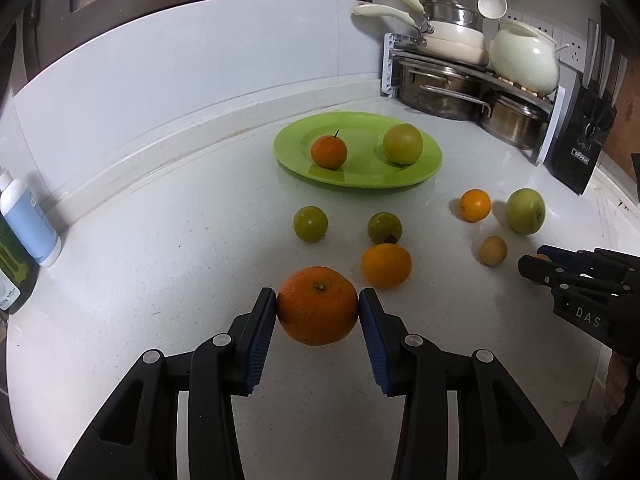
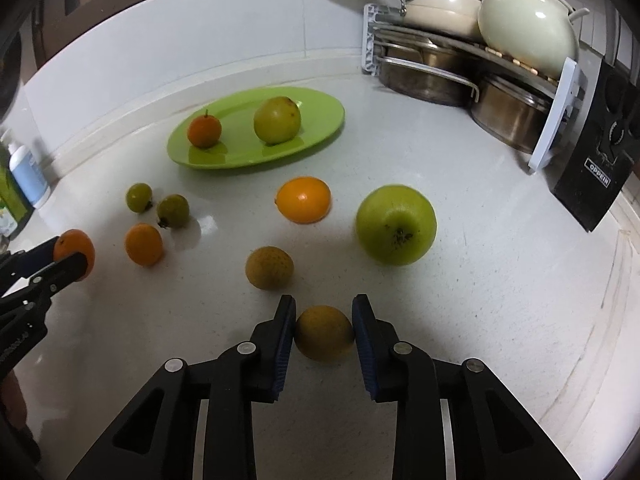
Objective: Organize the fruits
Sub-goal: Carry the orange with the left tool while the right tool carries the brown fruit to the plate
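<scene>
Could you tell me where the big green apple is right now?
The big green apple sits on the counter at centre-right of the right wrist view, right of an orange.

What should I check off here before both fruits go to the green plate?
1. Left gripper jaws clamp the orange: ok.
2. Right gripper jaws touch both sides of the brownish fruit: ok.
3. Brownish fruit lifted off the counter: cannot tell.
4. Free space on the green plate: ok, only two fruits on it.
5. Path clear: not ok, loose fruits lie between both grippers and the plate.
</scene>
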{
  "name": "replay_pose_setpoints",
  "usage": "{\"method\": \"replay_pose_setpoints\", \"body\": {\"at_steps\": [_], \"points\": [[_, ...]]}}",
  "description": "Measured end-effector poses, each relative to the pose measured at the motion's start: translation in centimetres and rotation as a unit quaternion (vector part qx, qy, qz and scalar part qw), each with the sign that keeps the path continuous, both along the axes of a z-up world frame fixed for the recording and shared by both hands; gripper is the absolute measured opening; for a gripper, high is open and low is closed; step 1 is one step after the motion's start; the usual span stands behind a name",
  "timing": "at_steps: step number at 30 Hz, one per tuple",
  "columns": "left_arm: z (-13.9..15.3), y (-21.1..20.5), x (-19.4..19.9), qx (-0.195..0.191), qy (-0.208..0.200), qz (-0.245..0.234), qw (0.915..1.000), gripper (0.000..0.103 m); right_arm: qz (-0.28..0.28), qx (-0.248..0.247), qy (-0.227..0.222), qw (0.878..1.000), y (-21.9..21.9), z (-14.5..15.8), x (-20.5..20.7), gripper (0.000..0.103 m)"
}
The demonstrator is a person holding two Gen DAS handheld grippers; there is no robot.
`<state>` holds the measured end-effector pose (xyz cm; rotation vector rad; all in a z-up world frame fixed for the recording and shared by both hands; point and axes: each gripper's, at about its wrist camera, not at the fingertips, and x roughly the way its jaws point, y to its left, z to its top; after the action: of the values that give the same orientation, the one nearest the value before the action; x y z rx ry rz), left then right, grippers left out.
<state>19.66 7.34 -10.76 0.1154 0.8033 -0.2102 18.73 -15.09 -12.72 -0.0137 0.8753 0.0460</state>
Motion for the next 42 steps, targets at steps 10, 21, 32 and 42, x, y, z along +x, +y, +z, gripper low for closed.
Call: {"method": "replay_pose_setpoints", "body": {"at_steps": [10, 21, 32, 42], "points": [[2.9, -0.3, -0.1, -0.02, -0.023, -0.012, 0.9995, 0.042, 0.042, 0.014, -0.047, 0.998, 1.0, 4.3, -0.4, 0.03], [6.8, -1.1, 2.9, -0.031, -0.057, -0.034, 0.9973, 0.042, 0.095, 0.017, -0.087, 0.992, 2.7, 8.6, 3.5, 0.03], [9.4, -2.6, 8.5, -0.029, -0.063, -0.051, 0.9962, 0.042, 0.127, 0.016, -0.084, 0.988, 3.6, 10.8, 10.1, 0.03], [9.2, -3.3, 14.5, -0.031, -0.035, -0.062, 0.997, 0.042, 0.154, 0.004, -0.061, 0.986, 4.6, 11.1, 16.4, 0.03]]}}
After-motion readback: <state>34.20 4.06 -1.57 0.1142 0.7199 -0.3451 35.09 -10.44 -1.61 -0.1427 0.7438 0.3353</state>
